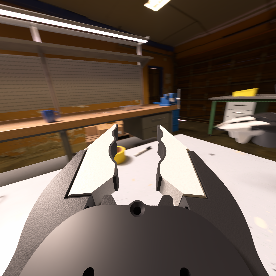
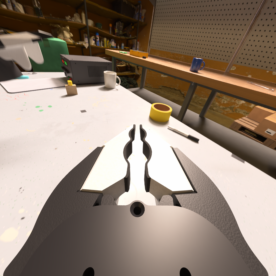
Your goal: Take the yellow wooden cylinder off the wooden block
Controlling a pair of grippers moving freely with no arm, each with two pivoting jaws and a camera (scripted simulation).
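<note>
In the right wrist view a small yellow wooden cylinder (image 2: 69, 82) stands upright on top of a pale wooden block (image 2: 71, 89) on the white table, far ahead and to the left. My right gripper (image 2: 137, 125) is shut and empty, low over the table, well short of the block. My left gripper (image 1: 137, 125) is open and empty above the table; the block and cylinder do not show in its view. The left gripper also shows blurred at the far upper left of the right wrist view (image 2: 25, 49), and the right gripper shows blurred in the left wrist view (image 1: 246, 127).
A yellow tape roll (image 2: 160, 112) (image 1: 120, 154) and a black-capped marker (image 2: 183, 133) (image 1: 142, 151) lie near the table's edge. A white mug (image 2: 110, 79) and a grey power supply box (image 2: 85, 68) stand behind the block. A grey mat (image 2: 32, 85) lies at left.
</note>
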